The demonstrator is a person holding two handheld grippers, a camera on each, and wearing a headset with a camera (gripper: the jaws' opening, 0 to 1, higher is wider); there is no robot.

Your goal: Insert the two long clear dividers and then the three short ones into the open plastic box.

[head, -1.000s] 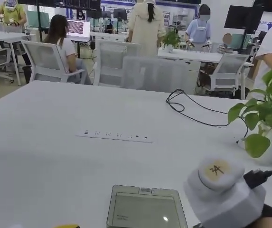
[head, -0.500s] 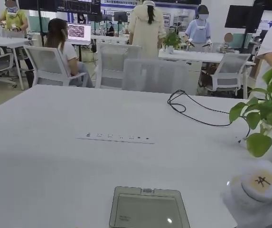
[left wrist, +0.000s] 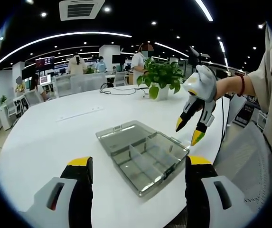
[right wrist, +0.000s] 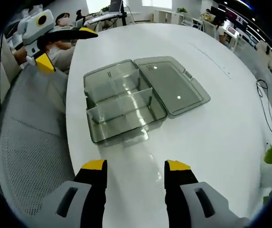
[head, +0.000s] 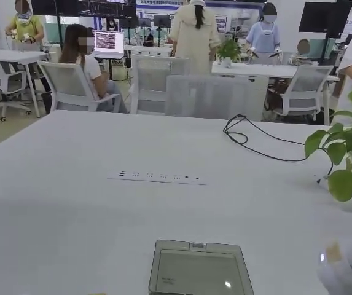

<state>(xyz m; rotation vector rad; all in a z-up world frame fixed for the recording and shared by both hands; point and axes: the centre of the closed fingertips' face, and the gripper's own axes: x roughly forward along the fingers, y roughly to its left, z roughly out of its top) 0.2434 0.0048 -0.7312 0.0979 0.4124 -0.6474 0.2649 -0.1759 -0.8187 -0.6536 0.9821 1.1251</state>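
The clear plastic box [right wrist: 119, 107] lies open near the table's edge, its lid [right wrist: 171, 84] flat beside it. Clear dividers [left wrist: 143, 154] stand inside and split it into compartments. In the head view the lid [head: 200, 270] sits at the bottom edge. My left gripper [left wrist: 140, 164] is open and empty, held short of the box. My right gripper [right wrist: 136, 167] is also open and empty, above the table on the box's other side. Each shows in the other's view: the right gripper [left wrist: 189, 131] with jaws apart, and the left gripper [right wrist: 64, 47] too. A white gripper housing [head: 348, 270] peeks in at the lower right.
A potted plant [head: 348, 153] stands at the table's right, with a black cable [head: 255, 144] running past it. A flush socket strip [head: 157, 177] lies mid-table. A mesh chair [right wrist: 31, 156] sits just off the table's edge by the box. People and chairs are beyond the far edge.
In the head view the white gripper housing has dropped down and to the right, nearly out of the picture. The camera has tilted slightly. The box lid has stayed put.
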